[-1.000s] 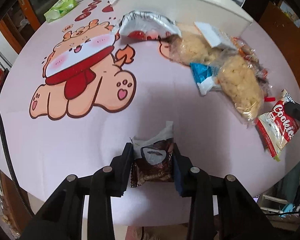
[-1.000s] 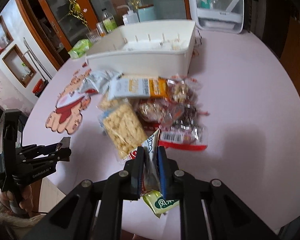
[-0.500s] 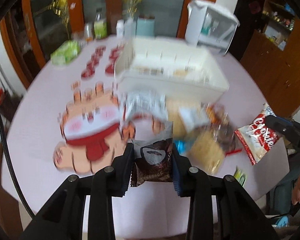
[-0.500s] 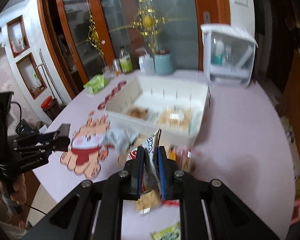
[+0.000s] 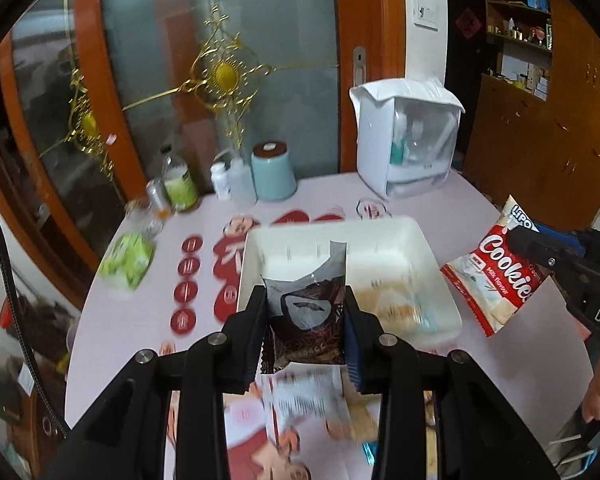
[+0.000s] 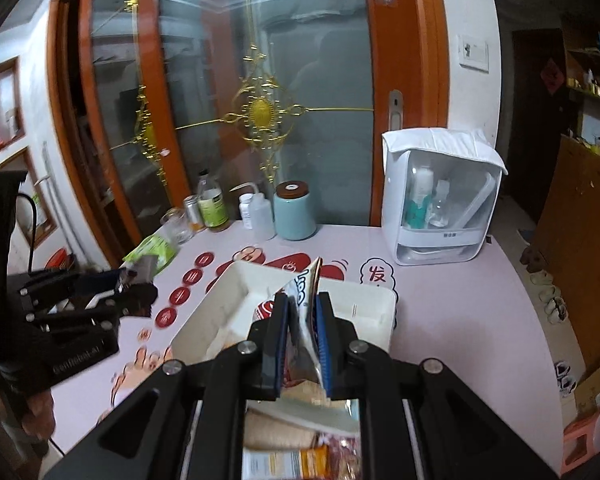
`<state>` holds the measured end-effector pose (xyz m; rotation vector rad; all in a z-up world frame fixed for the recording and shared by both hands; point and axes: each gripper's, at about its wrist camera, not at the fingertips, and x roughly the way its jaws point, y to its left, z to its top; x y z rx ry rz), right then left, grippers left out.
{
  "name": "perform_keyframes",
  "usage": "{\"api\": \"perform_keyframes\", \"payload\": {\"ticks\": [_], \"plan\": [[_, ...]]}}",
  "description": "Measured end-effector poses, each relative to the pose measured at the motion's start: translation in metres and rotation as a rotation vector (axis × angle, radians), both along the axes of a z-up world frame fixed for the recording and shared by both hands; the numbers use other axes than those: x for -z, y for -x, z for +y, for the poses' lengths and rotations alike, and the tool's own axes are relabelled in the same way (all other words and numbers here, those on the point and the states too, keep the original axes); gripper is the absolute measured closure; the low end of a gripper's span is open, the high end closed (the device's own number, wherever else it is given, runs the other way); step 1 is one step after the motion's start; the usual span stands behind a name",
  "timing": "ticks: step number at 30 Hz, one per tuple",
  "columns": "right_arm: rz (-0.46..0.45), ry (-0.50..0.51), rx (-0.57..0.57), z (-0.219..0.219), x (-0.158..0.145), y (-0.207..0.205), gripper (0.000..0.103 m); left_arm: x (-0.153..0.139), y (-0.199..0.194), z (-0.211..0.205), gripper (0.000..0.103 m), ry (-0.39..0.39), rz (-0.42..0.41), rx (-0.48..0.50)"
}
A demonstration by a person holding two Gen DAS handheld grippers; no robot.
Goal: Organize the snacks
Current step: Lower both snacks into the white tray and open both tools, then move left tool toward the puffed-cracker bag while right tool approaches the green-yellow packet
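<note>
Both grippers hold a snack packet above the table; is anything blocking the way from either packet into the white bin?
Nothing visible does. The dark packet and cookie packet hang above the open white bin, which already holds some snacks.

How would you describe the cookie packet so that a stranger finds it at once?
Find the white tray in the middle of the pink table. To its right, in the air, the right gripper holds the cookie packet. It alone is red and white with the word "Cookies"; the packet in the left gripper is dark brown.
</note>
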<state>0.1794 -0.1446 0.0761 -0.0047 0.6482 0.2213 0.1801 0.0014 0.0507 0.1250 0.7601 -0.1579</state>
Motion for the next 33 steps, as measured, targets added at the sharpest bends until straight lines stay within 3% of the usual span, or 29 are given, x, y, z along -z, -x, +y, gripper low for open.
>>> {"api": "perform_keyframes", "payload": {"ticks": [5,8,10,12,19,33], "plan": [[0.055,0.013,0.064,0.006,0.024,-0.044,0.086,0.011,-0.055,-0.005,0.068,0.014,0.041,0.012],[0.12,-0.001,0.091,0.006,0.042,-0.061,0.074,0.027,-0.079,-0.008,0.057,0.0,0.074,0.008],[0.135,-0.015,0.116,0.004,0.049,-0.065,0.058,0.04,-0.092,-0.009,0.012,0.0,0.104,0.011],[0.131,-0.022,0.127,0.002,0.053,-0.063,0.053,0.052,-0.101,-0.007,0.001,0.029,0.144,0.021],[0.158,-0.017,0.139,-0.003,0.062,-0.056,0.052,0.084,-0.113,-0.001,0.001,0.038,0.236,0.005],[0.181,0.003,0.128,-0.024,0.063,0.017,0.052,0.067,-0.062,-0.013,0.001,0.031,0.196,0.035]]}}
